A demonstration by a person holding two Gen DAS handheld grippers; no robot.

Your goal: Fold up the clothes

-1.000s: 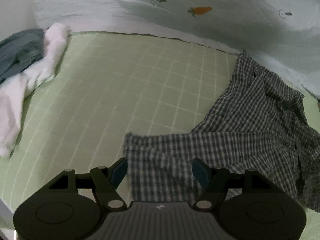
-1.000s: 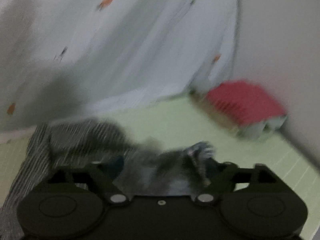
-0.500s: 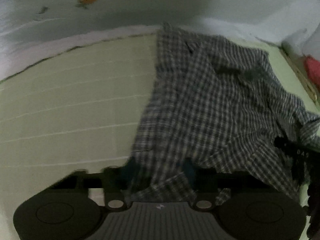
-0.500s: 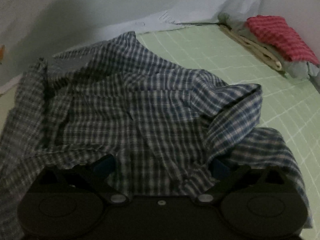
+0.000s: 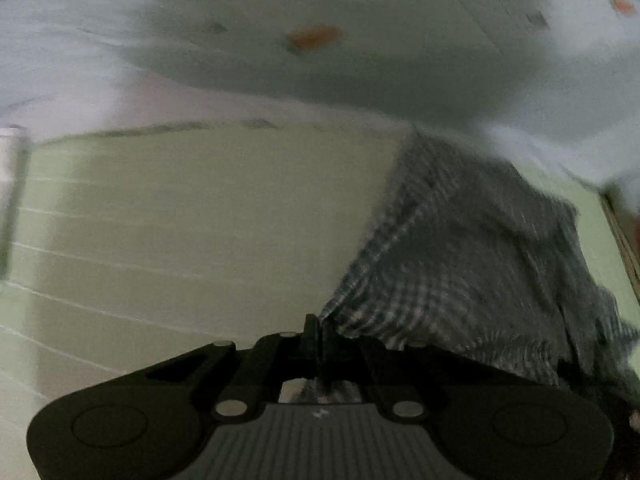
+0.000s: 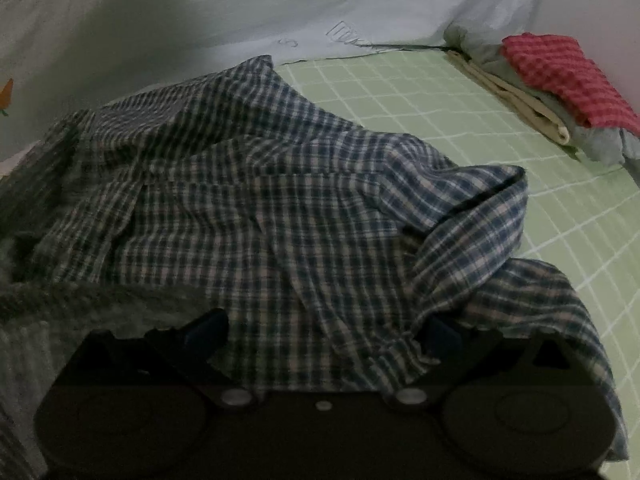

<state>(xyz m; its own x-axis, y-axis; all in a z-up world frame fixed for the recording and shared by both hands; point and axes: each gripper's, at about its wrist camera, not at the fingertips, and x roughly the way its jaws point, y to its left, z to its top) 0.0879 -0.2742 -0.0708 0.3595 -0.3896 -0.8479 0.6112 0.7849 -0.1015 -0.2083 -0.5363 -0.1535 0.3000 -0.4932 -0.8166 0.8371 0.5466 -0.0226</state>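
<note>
In the blurred left wrist view, we see our left gripper (image 5: 318, 330) pinched together on an edge of the checked shirt (image 5: 472, 264), which trails off to its right over the green grid sheet (image 5: 192, 216).

In the right wrist view, our right gripper (image 6: 324, 330) stands wide apart, the shirt's cloth lying loose between its fingers; folded clothes (image 6: 560, 80) sit well beyond the shirt.
</note>
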